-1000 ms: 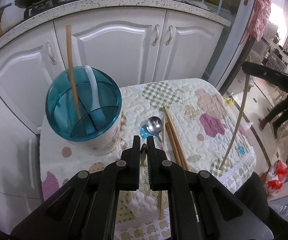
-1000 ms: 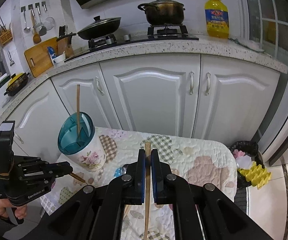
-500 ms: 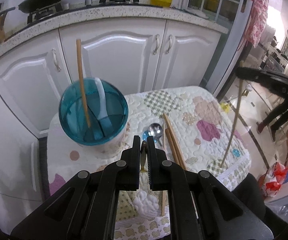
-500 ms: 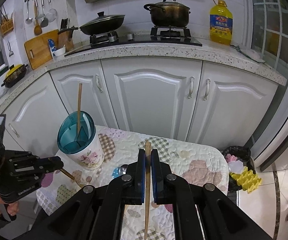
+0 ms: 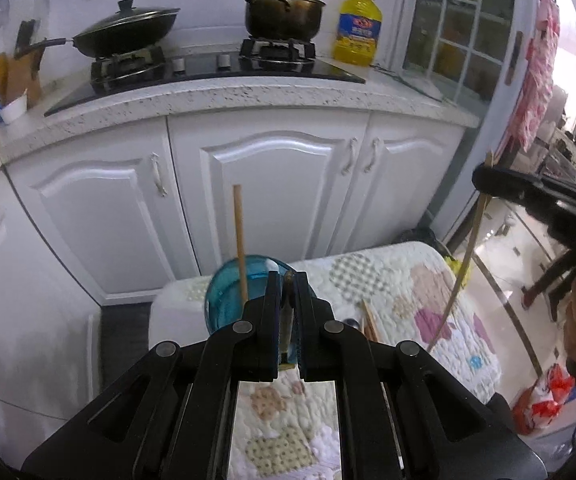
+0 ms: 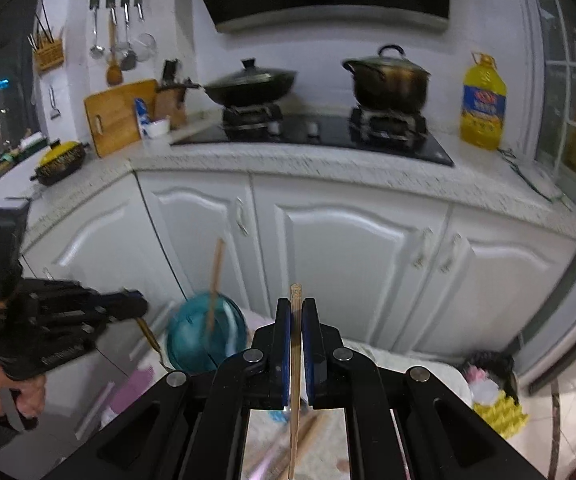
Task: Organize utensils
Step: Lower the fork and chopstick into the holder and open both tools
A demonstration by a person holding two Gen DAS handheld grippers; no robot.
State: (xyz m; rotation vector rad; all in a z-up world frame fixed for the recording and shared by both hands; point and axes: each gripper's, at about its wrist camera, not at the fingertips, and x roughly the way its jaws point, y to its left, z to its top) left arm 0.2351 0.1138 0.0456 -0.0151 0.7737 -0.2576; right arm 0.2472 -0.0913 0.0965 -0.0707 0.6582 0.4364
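Note:
My left gripper [image 5: 287, 276] is shut on a thin dark-gold utensil handle [image 5: 287, 320]; the same handle [image 6: 148, 332] hangs below that gripper [image 6: 136, 308] in the right wrist view. My right gripper [image 6: 296, 304] is shut on a wooden chopstick [image 6: 295, 360] held upright, which shows again as a chopstick [image 5: 456, 280] under that gripper [image 5: 482, 178]. A teal utensil holder [image 5: 224, 300] stands on the quilted table [image 5: 408, 280], just beyond my left fingertips. One chopstick [image 5: 240, 240] stands in it. More chopsticks [image 5: 368, 320] lie on the cloth.
White cabinet doors [image 5: 272, 184] and a speckled counter [image 5: 248, 96] with a stove, wok, pot and yellow oil bottle [image 5: 358, 28] rise behind the table. A dark bin [image 6: 488, 364] sits right of the table. A red bag [image 5: 544, 400] lies on the floor.
Both grippers have lifted with their utensils and tilted up, so the stove top now shows. The teal holder has slid down the frame toward my left fingertips.

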